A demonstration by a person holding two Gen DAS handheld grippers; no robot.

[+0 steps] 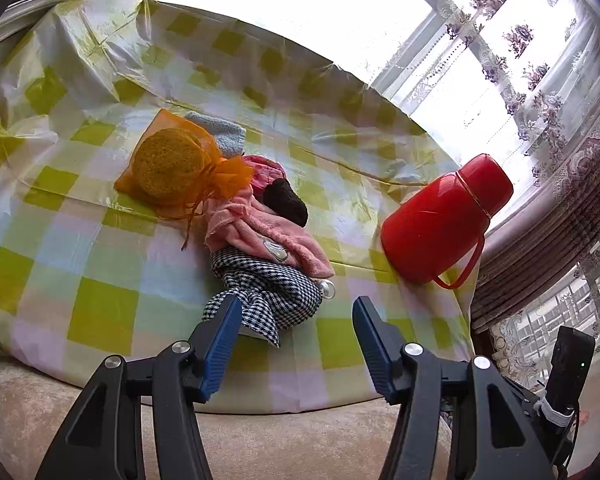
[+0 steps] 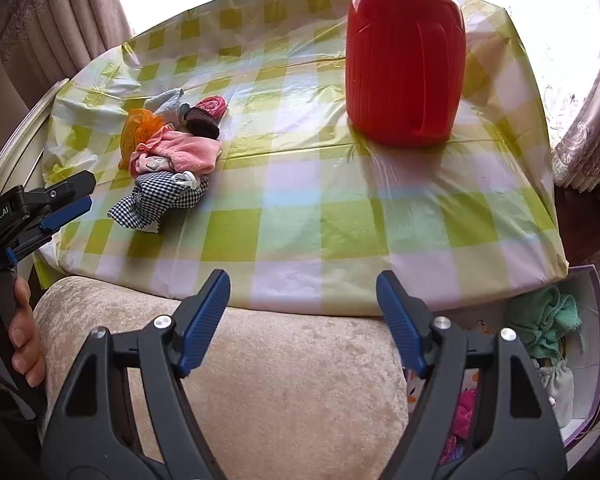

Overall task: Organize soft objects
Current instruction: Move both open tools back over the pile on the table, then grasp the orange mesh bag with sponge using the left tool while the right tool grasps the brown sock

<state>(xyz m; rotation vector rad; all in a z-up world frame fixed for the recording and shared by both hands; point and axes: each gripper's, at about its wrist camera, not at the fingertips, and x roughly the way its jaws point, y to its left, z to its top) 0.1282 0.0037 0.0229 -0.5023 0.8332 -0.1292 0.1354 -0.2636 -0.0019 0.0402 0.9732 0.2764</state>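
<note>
Pile of soft objects (image 1: pixel 236 216): lay on the checked tablecloth (image 1: pixel 80 264), left of the table's middle, comprising an orange mesh pouch (image 1: pixel 172 168) holding a round sponge, a pale blue cloth (image 1: pixel 220 130) at the pile's 12 o'clock, a pink fleece garment (image 1: pixel 268 236), a dark brown piece (image 1: pixel 286 198) at its 2 o'clock, and a black-and-white houndstooth cloth (image 1: pixel 268 292) at 6 o'clock, nearest the table edge. Red thermos jug (image 1: pixel 444 220): stood at the pile's 3 o'clock, well apart from it. Left gripper (image 1: pixel 296 312): angled down toward the houndstooth cloth, its blue pads apart with nothing between them; the left fingertip overlapped the cloth's edge in this view, and contact could not be judged. Right gripper (image 2: pixel 302 284): hung over the beige cushioned edge (image 2: pixel 260 360) in front of the table, jaws spread wide, empty. Right wrist view only: a clear bin (image 2: pixel 592 320) at 4 o'clock beside the table, holding a green cloth (image 2: pixel 544 320), a pale sock-like item and something bright pink, partly hidden behind the gripper's finger; also the person's hand (image 2: pixel 20 332) gripping the left tool's handle at 9 o'clock. Left wrist view only: flowered lace curtains (image 1: pixel 520 60) against a bright window, washed out. The jug's top was cut off in the right wrist view.
</note>
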